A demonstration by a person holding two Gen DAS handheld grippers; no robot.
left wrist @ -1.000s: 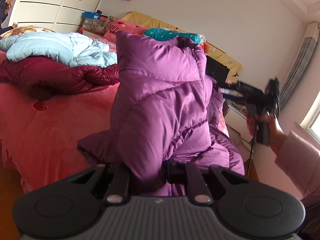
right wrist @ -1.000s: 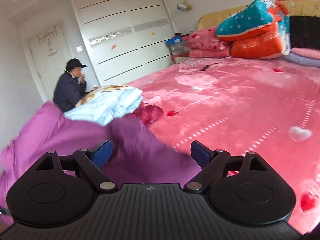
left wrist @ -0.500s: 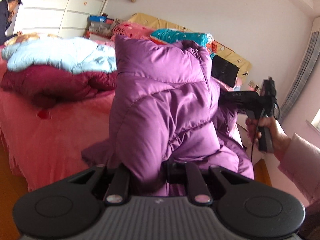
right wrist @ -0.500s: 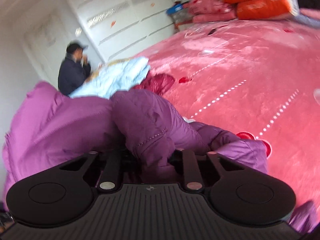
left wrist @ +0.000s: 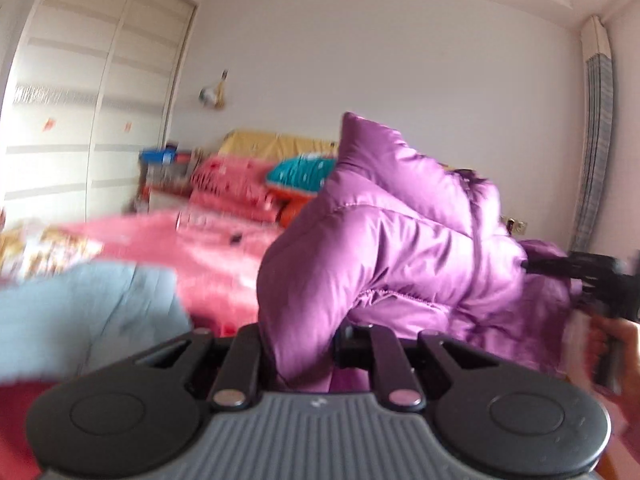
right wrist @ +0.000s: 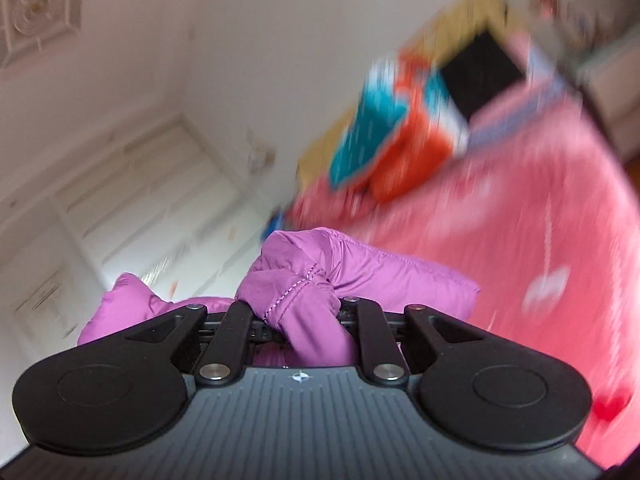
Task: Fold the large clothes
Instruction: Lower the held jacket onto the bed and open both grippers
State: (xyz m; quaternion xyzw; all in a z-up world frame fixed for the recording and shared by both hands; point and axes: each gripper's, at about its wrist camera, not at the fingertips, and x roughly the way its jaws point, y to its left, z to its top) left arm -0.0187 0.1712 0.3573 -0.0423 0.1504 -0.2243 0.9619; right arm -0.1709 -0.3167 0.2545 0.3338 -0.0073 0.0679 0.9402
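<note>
Both grippers are clamped on the purple coat (left wrist: 404, 240), which hangs bunched up between them above the pink bed (left wrist: 224, 256). The left gripper (left wrist: 298, 344) has its jaws squeezed onto a thick fold of the padded fabric, and the coat billows up from there toward one o'clock in that view. At three o'clock the right gripper (left wrist: 532, 264) shows as a dark shape biting into the far side of the coat, with the person's hand (left wrist: 618, 344) below it. In the right wrist view the right gripper (right wrist: 300, 316) is clenched on a stitched edge of the coat (right wrist: 304, 280), the cloth bulging out between its fingers. A pale blue garment (left wrist: 80, 312) lies at nine o'clock in the left view, pillows (left wrist: 248, 184) are piled at the headboard, and a white wardrobe (left wrist: 88, 100) stands at ten o'clock. Both views are blurred.
</note>
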